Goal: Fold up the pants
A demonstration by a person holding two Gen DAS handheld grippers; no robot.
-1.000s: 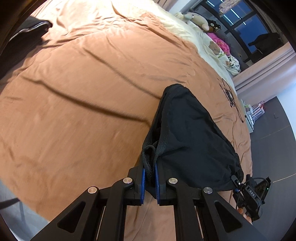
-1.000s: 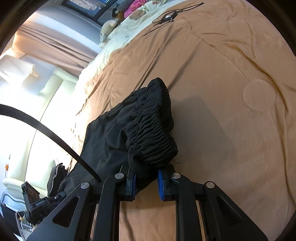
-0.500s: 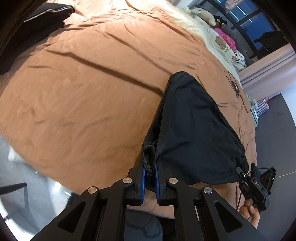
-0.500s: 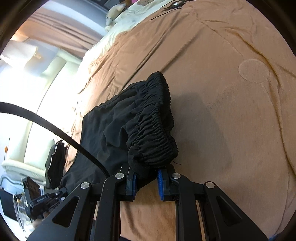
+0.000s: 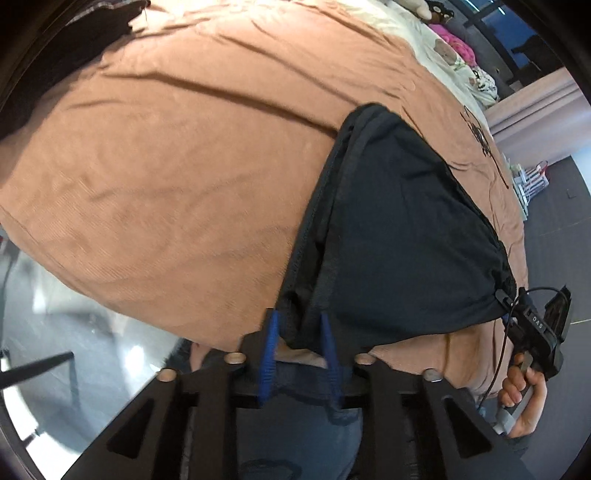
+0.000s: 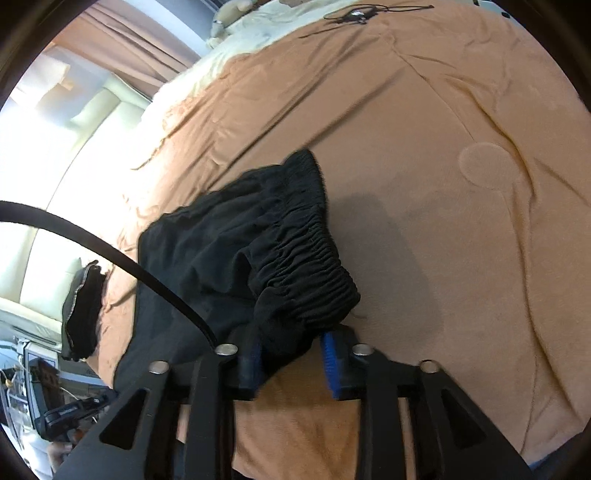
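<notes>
The left gripper [image 5: 297,330] is seen with its blue pads [image 5: 268,345] spread apart; the jaws have just been opening, and the hem corner of the black pants [image 5: 399,236] lies loosely between them, no longer pinched. The right gripper [image 6: 291,356] is likewise parted, its jaws having just been opening, with the bunched elastic waistband [image 6: 314,258] resting between the blue pads [image 6: 330,363] and pressed by neither. In the left wrist view, the right gripper's body is seen at the far corner of the garment, held by a hand [image 5: 522,398].

The pants are laid folded near the front edge of the bed, on a tan-orange blanket [image 5: 177,162], with the waistband at one end and the leg hems at the other. A second dark garment [image 6: 83,310] is placed near the blanket's edge, well apart from the pants. A tangled black cable [image 6: 354,14] is seen far up the bed, beside cream bedding [image 6: 236,48] on which plush toys [image 5: 448,53] are set.
</notes>
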